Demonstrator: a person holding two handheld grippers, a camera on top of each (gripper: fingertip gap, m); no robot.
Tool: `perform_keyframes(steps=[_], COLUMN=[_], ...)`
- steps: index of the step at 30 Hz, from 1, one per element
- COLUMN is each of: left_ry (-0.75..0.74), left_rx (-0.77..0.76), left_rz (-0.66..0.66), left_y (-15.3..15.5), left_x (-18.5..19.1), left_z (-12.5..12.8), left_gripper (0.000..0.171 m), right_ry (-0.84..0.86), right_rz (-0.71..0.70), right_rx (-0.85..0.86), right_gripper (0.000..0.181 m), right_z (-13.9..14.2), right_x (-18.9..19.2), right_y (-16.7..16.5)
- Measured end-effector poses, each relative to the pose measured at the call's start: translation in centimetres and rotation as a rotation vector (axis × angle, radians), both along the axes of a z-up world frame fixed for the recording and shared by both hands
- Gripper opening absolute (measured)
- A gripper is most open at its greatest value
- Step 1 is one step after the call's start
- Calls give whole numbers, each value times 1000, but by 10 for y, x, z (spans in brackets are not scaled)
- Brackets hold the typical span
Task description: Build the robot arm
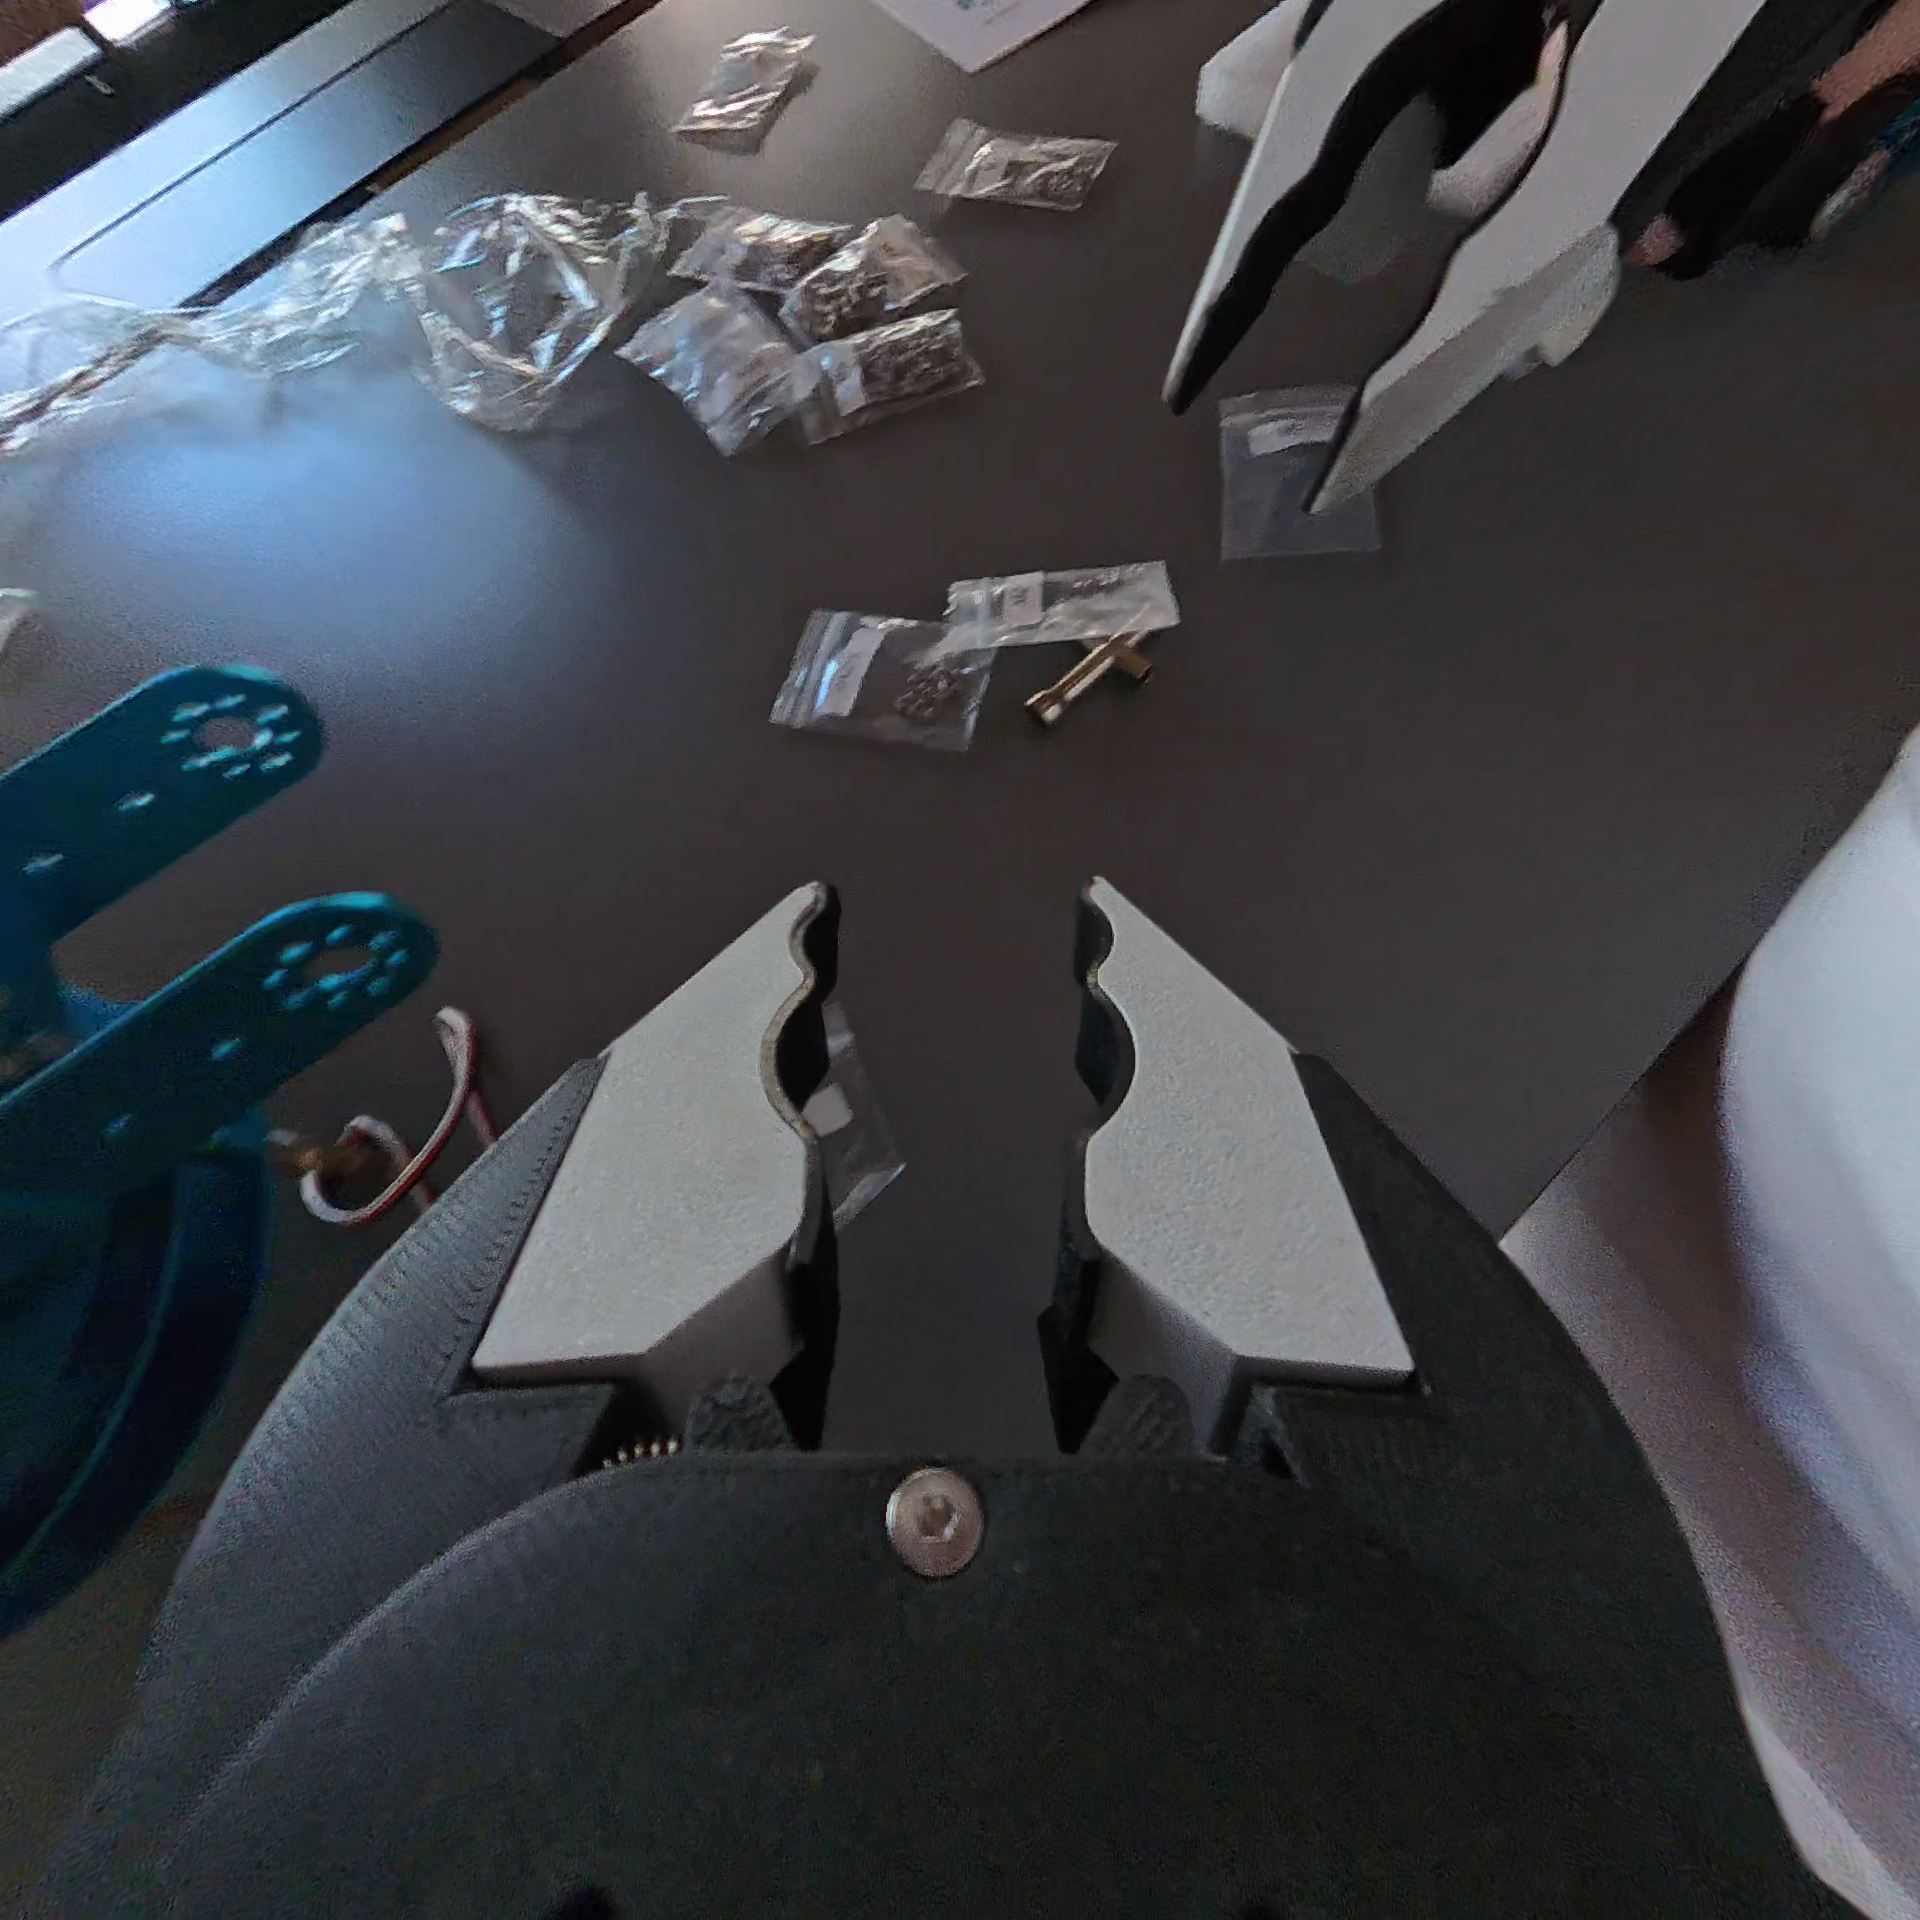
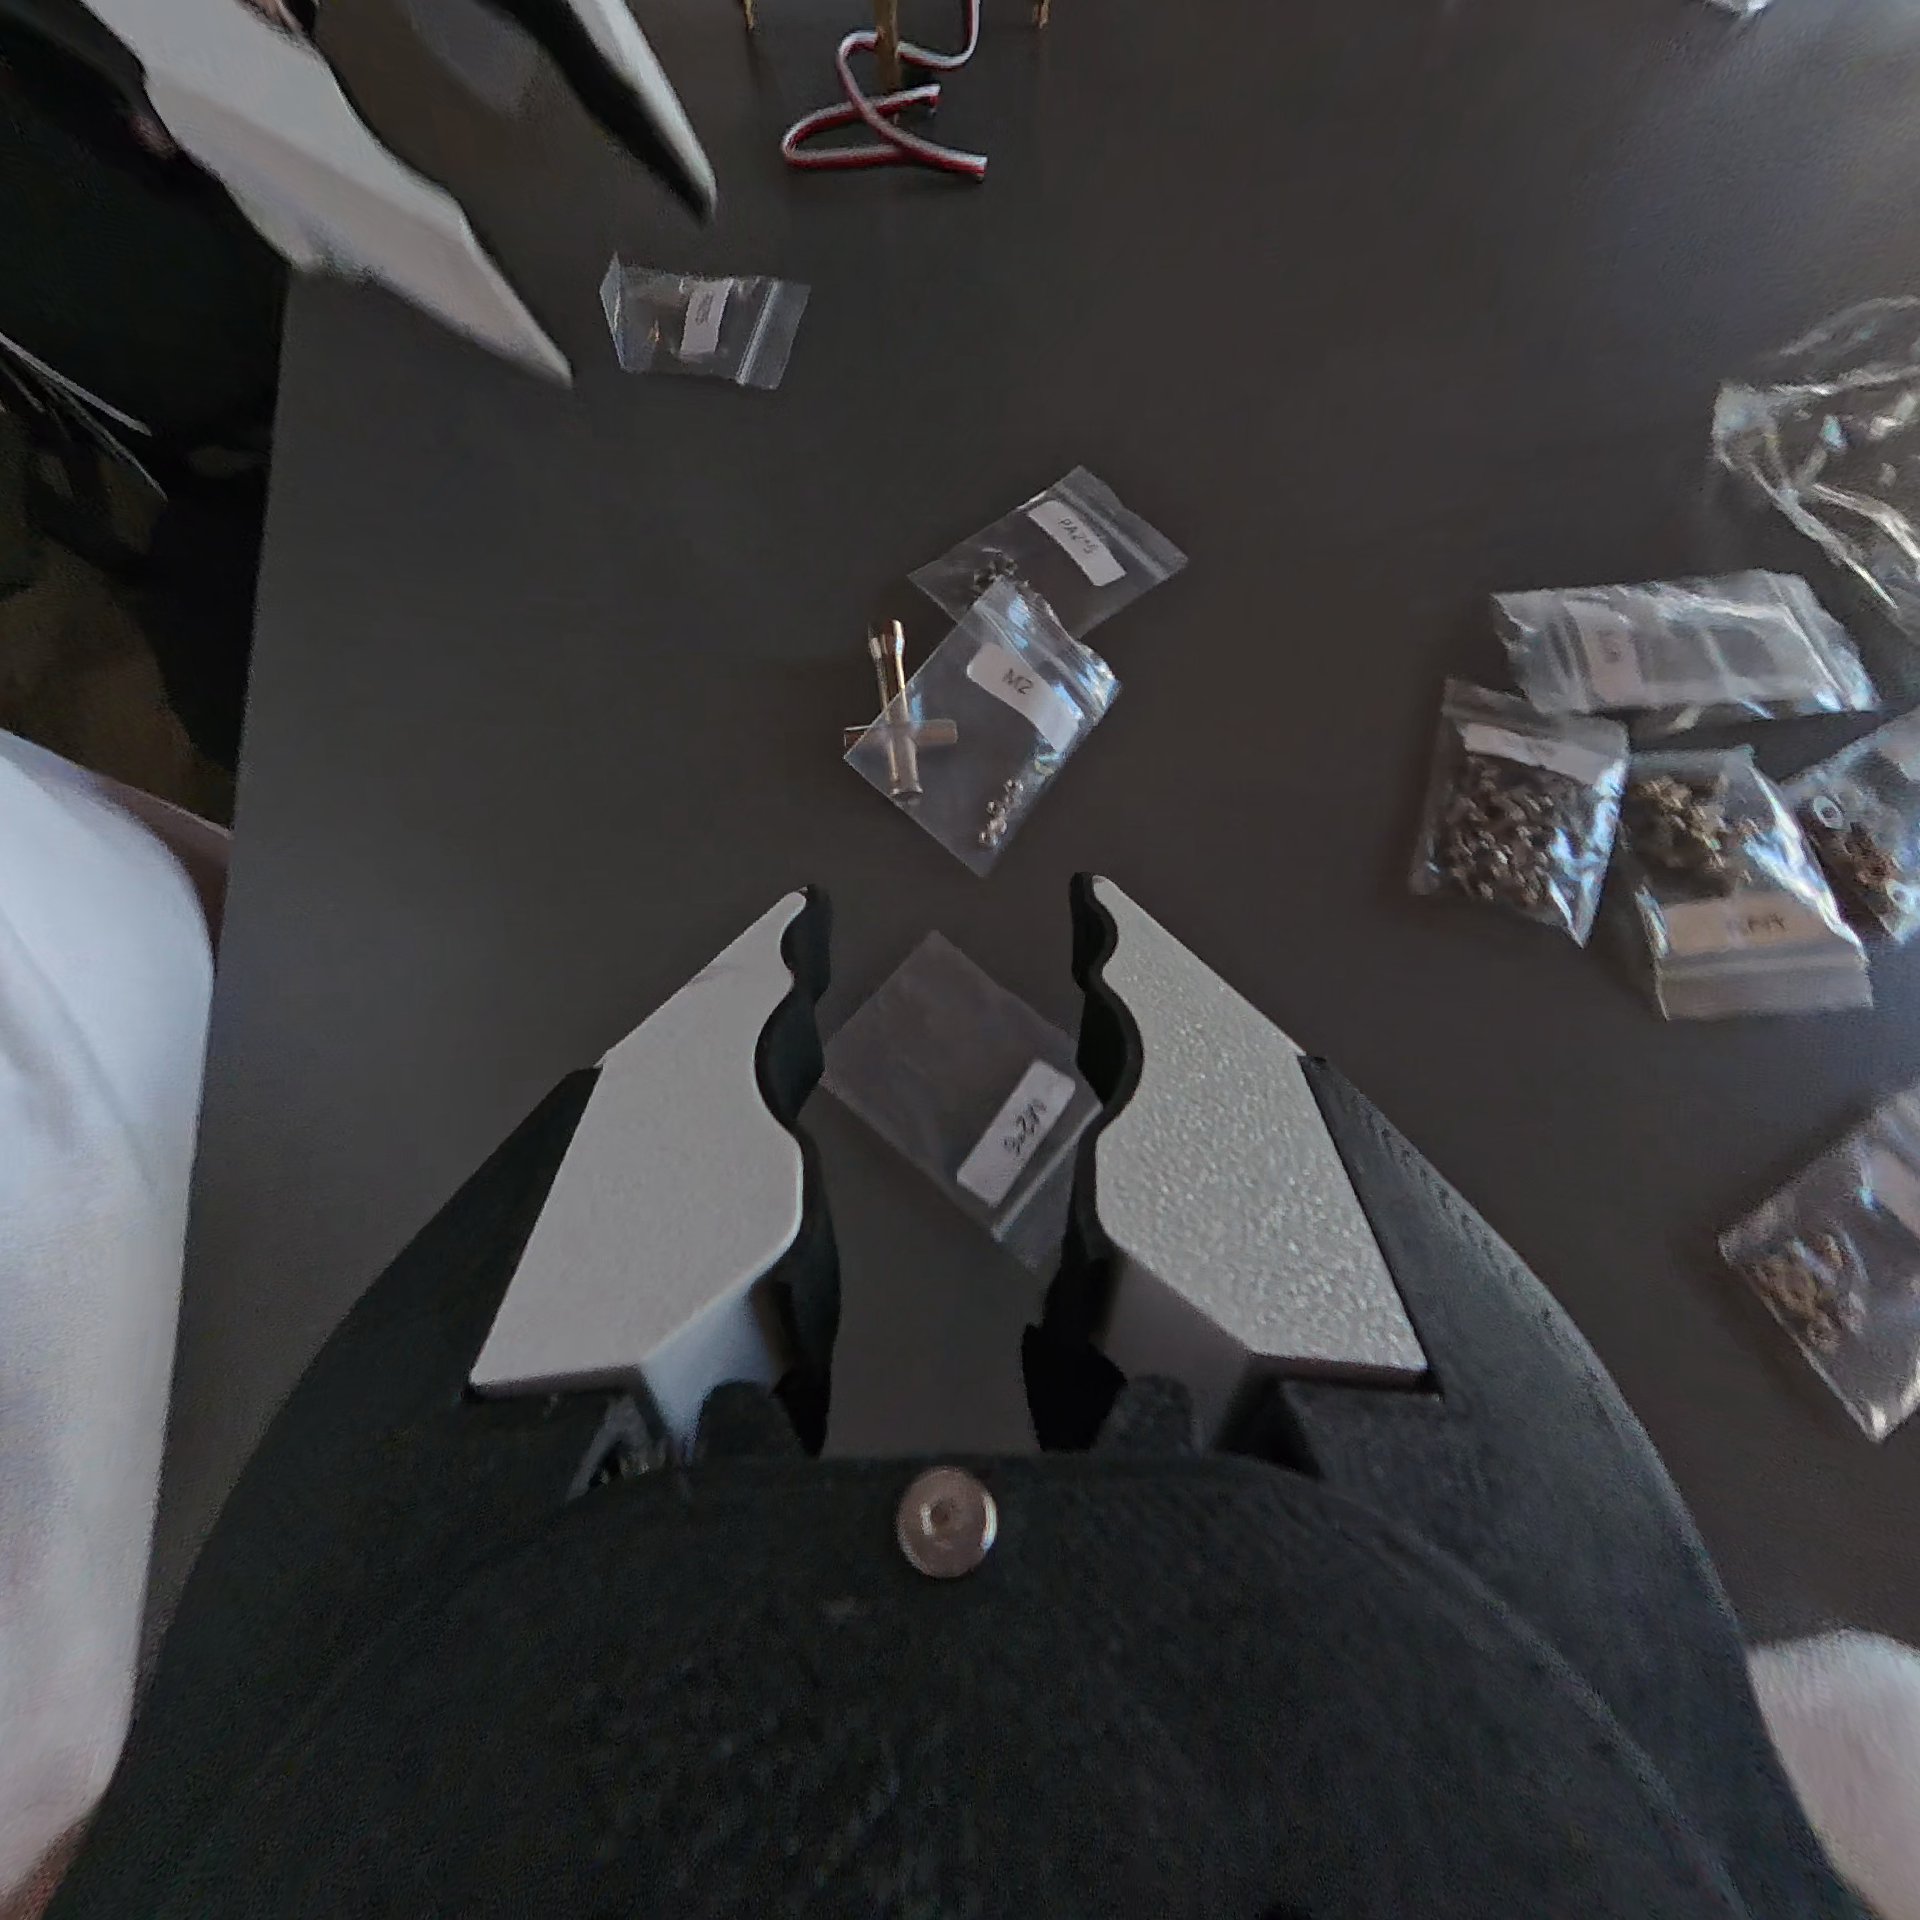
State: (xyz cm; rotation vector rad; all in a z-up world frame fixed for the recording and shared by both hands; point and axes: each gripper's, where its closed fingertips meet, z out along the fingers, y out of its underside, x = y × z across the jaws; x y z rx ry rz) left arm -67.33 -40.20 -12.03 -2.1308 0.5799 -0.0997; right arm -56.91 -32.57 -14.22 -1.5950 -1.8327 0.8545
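2 grippers (image 1: pixel 956 904) (image 2: pixel 943 899), ~12 parts bags (image 2: pixel 961 1081)

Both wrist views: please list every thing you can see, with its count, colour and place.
table: one, dark grey, under everything.
flat bag: one, clear with a white label, on the table between the right fingers.
bag pair: two, clear, overlapping, mid-table.
cross wrench: one, metal, partly under the nearer bag.
single bag: one, clear, near the left gripper.
bag pile: several, clear, holding small metal parts; exact count unclear.
crumpled wrap: clear, beside the pile.
brackets: blue metal, left edge.
wire: red and white.
left gripper: open.
right gripper: open.
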Motion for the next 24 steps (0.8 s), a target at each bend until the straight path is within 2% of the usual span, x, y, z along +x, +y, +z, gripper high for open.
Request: perform_keyframes(steps=[3, 7, 11, 16, 24], left_ry=[56, -9, -78, -43, -75], left_rx=[-2, -15, -65, -104, -105], left_rz=[145, 251, 282, 308, 271], left_y=[-13, -26, -29, -27, -7], left_x=[-39, -59, -58, -60, -45], left_z=[1, -7, -26, -44, -46], left_gripper=[51, 51, 51, 49, 44], right_ry=[-38, -33, -15, -14, 16], right_rz=[9, 10, -14, -27, -103], right_rx=[47, 21, 22, 39, 72], right_gripper=[50, 50, 49, 48, 46], right_z=[-12, -13, -11, -12, -1], right_x=[-15, -26, -29, -27, -1], right_y=[2, 0, 5, 8, 22])
